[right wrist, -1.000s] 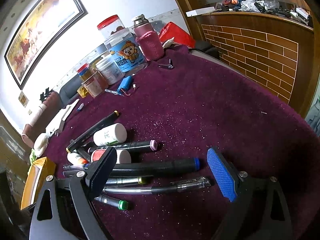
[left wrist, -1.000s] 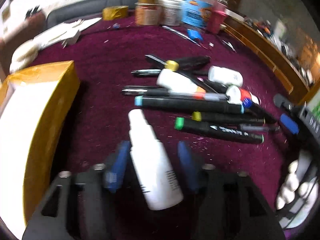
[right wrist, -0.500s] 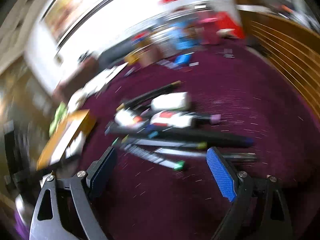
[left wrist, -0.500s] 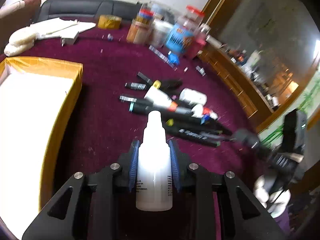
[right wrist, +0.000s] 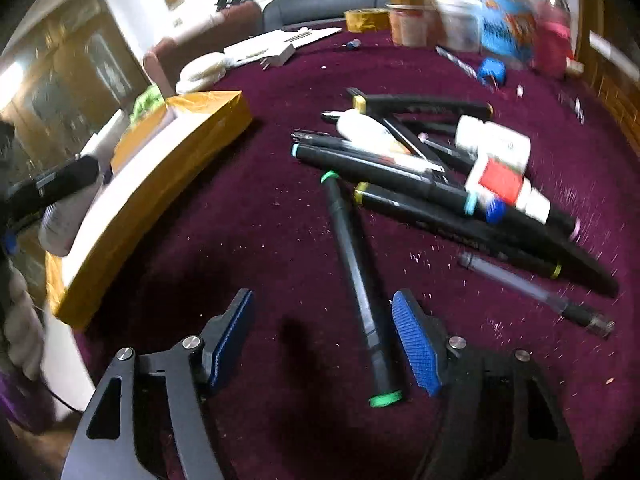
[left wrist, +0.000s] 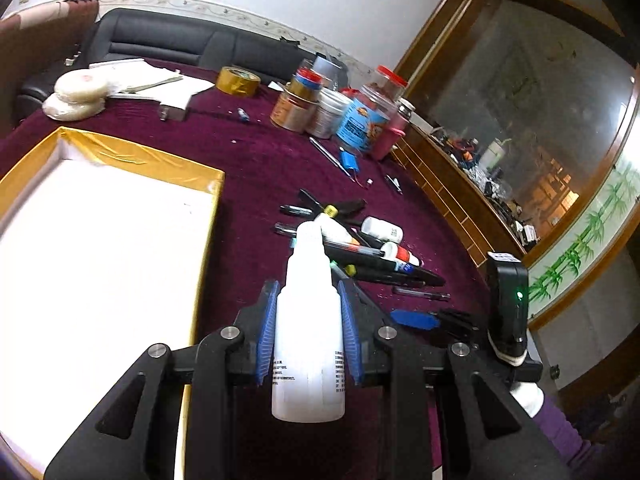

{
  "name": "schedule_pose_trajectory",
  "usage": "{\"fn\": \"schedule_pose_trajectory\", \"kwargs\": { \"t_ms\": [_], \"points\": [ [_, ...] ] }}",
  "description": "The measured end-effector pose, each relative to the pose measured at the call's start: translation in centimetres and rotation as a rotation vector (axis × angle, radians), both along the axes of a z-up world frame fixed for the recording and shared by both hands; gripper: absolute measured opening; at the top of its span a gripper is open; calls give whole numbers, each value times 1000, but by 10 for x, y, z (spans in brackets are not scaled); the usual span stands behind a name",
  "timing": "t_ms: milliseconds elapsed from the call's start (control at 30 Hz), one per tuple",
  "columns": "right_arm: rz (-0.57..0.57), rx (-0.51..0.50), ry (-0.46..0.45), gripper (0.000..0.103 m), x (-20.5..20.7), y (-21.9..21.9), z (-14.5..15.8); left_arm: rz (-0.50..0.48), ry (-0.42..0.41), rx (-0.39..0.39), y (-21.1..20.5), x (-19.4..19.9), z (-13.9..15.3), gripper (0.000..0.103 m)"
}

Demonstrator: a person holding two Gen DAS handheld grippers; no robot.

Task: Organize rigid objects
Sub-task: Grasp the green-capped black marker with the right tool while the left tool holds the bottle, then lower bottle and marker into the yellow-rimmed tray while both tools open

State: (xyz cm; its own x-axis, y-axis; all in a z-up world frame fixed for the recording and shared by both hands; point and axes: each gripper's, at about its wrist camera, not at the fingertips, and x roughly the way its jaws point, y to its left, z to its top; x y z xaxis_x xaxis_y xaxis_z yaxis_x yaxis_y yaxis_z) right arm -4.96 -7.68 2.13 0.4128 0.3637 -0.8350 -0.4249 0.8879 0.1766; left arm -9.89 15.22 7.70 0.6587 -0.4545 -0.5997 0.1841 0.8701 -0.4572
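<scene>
My left gripper [left wrist: 307, 292] is shut on a white dropper bottle [left wrist: 308, 320], held nozzle-forward above the purple cloth beside the gold-edged box [left wrist: 120, 152]. The same bottle [right wrist: 64, 220] shows at the left edge of the right wrist view, over the box [right wrist: 160, 184]. My right gripper [right wrist: 323, 300] points down at the cloth with its jaws closing. A black marker with green caps [right wrist: 352, 264] lies between them, close to the right pad, and is not pinched. Behind it lies a pile of markers, pens and small bottles [right wrist: 440, 172].
Jars and tins [left wrist: 340, 112] stand at the back of the table, with a tape roll [left wrist: 238, 80] and papers [left wrist: 132, 80] to their left. A clear pen [right wrist: 532, 292] lies apart on the right. A wooden ledge [left wrist: 452, 200] borders the table's right side.
The left jaws have shut on the white bottle and lifted it off the cloth toward the box. The right gripper swung down over the pile, narrowed, and now straddles the green-capped marker.
</scene>
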Motion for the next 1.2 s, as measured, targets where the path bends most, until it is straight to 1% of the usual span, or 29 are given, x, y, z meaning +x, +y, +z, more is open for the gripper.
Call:
{"fn": "schedule_pose_trajectory", "kwargs": {
  "t_ms": [67, 133, 167, 200, 233, 267, 300, 333, 433, 533, 600, 667, 733, 800, 900, 967, 1100, 1167, 1200],
  "points": [
    [-9, -50, -29, 66, 5, 10, 1, 12, -1, -1, 5, 1, -2, 27],
    [-26, -92, -40, 59, 10, 19, -2, 19, 6, -15, 10, 0, -5, 27],
    [-26, -114, -31, 45, 14, 25, -7, 21, 10, -22, 12, -1, -5, 27],
    [-29, -134, -23, 36, 17, 28, -12, 22, 12, -25, 15, -2, -6, 27],
    [-31, -160, -61, 32, 16, 31, -10, 28, 14, -27, 17, -3, -6, 27],
    [-29, -161, -60, 21, 16, 33, -8, 36, 17, -29, 20, -4, -6, 27],
    [-38, -137, -36, 13, 16, 30, -7, 43, 19, -31, 24, -5, -5, 27],
    [-46, -112, -19, 13, 13, 27, -4, 55, 20, -34, 29, -6, -4, 27],
    [-78, 30, 17, 13, 6, 14, 12, 74, 21, -46, 45, -8, -1, 27],
    [-76, 217, 56, 13, 5, 12, 36, 89, 31, -62, 64, -3, 4, 27],
    [-58, 334, 92, 13, 8, 18, 50, 89, 46, -44, 69, 6, 6, 27],
    [-40, 454, 151, 13, 18, 30, 59, 86, 62, -23, 73, 18, 6, 27],
    [-28, 528, 203, 13, 32, 50, 63, 92, 82, 9, 77, 36, 5, 27],
    [-30, 541, 227, 13, 44, 74, 62, 99, 100, 19, 84, 50, 0, 27],
    [-55, 538, 278, 13, 65, 113, 49, 114, 158, -25, 95, 75, -17, 27],
    [-75, 509, 287, 13, 72, 130, 41, 123, 178, -44, 100, 89, -27, 27],
    [-115, 466, 311, 14, 85, 146, 28, 171, 211, -38, 108, 104, -45, 27],
    [-133, 441, 311, 16, 90, 148, 24, 207, 227, -62, 115, 105, -51, 34],
    [-138, 418, 312, 16, 92, 151, 22, 214, 233, -80, 119, 104, -54, 40]
  ]
}}
